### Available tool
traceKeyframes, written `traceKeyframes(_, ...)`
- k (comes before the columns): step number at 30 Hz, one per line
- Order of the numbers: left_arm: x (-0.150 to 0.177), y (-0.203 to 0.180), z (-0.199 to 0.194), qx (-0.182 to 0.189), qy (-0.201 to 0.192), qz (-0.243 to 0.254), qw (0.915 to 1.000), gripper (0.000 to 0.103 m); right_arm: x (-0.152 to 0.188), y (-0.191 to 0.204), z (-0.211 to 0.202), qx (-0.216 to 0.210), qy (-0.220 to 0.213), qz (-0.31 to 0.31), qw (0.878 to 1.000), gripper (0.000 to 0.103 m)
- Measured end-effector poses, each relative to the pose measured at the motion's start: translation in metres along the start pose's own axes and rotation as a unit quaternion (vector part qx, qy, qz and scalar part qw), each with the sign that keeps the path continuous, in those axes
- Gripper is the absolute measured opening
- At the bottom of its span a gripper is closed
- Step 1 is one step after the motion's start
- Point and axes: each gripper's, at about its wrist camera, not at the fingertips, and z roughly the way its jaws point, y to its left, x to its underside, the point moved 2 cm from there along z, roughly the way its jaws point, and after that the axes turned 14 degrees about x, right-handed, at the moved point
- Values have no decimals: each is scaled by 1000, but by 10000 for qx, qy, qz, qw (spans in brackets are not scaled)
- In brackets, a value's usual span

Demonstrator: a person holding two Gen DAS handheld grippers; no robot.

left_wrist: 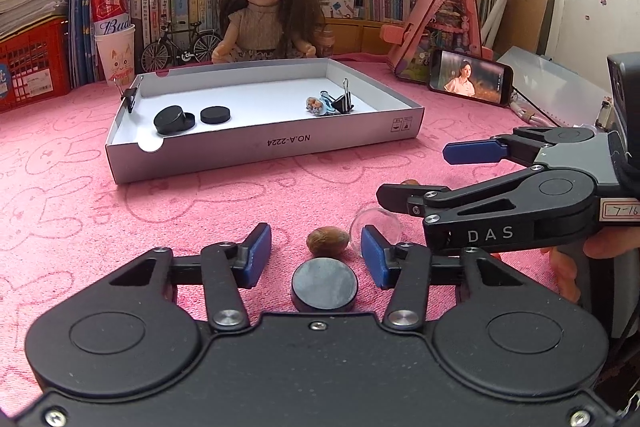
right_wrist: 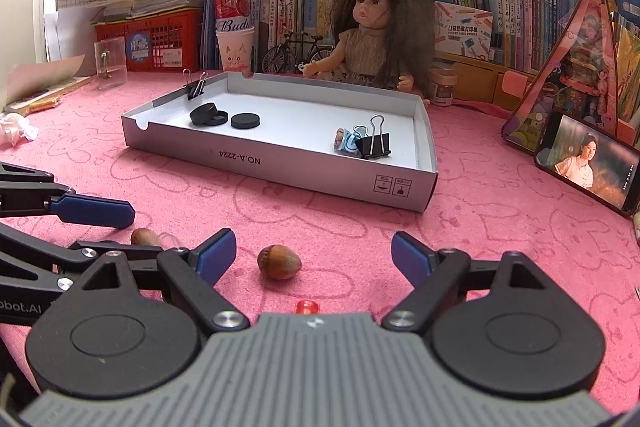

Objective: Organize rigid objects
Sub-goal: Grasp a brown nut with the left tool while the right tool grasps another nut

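Left tongs (left_wrist: 316,255) spread wide, low over the pink-toweled worktop (left_wrist: 80,211), pinching nothing; a black disc (left_wrist: 324,289) lies between the fingers near the base, a brown nut (left_wrist: 328,242) just past it, a clear glass ball (left_wrist: 370,225) touching the right blue pad. Right tongs (right_wrist: 314,255) also spread, empty; a hazelnut (right_wrist: 279,262) sits between the tips on the cloth, a small red piece (right_wrist: 306,307) right at the body edge. In the left view the right tongs come in sideways from the right, just beyond the glass ball. Further back, a shallow white cardboard box (right_wrist: 280,163) holds two stacked black discs (right_wrist: 208,115), a single disc (right_wrist: 245,120), a black binder clip (right_wrist: 374,145) with a small figurine (right_wrist: 345,142) beside it, another clip (right_wrist: 196,87) on the far-left rim. Behind: doll (right_wrist: 372,27), phone (right_wrist: 588,165), beer can (right_wrist: 232,9), books.
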Motion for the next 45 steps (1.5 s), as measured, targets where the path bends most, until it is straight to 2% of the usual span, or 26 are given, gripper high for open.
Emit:
traceKeyframes(16, 4, 3, -13, -145, -56, -78, 9998, 40, 1, 2, -1, -29, 42, -90, 9999, 91)
traceKeyframes(19, 3, -3, -11, -93, -87, -33, 9999, 38, 2, 1, -3, -93, 91, -46, 9999, 91)
traceKeyframes(23, 0, -8, -4, -73, -76, 5, 9999, 29, 3, 1, -5, -29, 72, -26, 10000, 90)
traceKeyframes(29, 1, -9, 0, -125, -78, -3, 9999, 26, 4, 1, -3, -81, 161, -13, 9998, 90)
traceKeyframes(37, 3, -10, -2, -135, -97, 49, 9999, 22, 7, 5, -6, -265, 151, -15, 9995, 79)
traceKeyframes(45, 1, -11, -1, -155, -84, 22, 9998, 21, 8, 8, -10, -379, 72, -32, 9993, 59)
